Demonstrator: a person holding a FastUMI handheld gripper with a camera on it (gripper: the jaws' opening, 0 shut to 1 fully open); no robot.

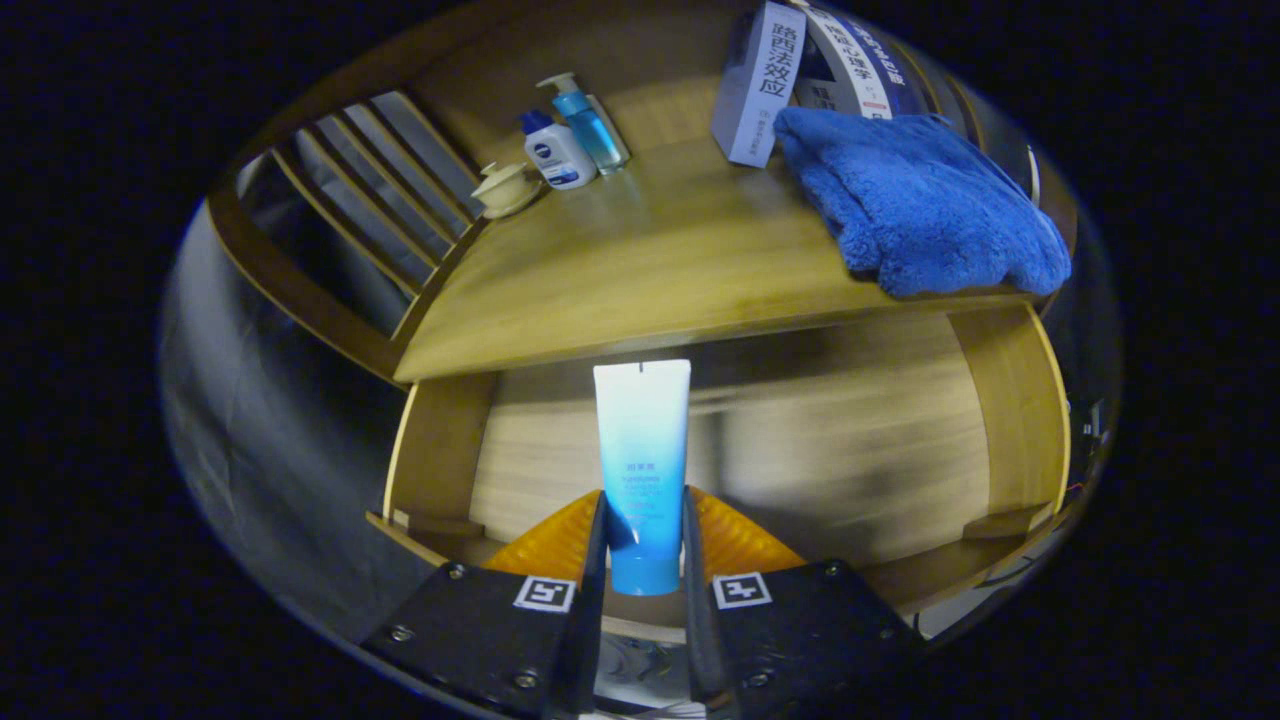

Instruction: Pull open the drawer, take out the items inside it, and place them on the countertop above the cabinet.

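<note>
Gripper (645,545): jaws nearly closed, both fingers pressing a white-to-blue plastic tube (641,460), held upright over the open wooden drawer (850,450). Wooden countertop (640,270) beyond carries a fluffy blue towel (920,200), two pump bottles (572,140) and boxed books (760,80).

The gripper (645,540) reaches forward with its two fingers side by side, nearly parallel, leaving only a narrow gap between them. Both fingers press against the lower part of a standing tube (642,460), one on each flank, so the grip is closed on it (the tube's cap end sits down between the fingers, its flat crimped end rises above them). The left finger (560,545) and the right finger (730,545) look level with each other, neither one ahead. The gripper body is seen square-on.
</note>
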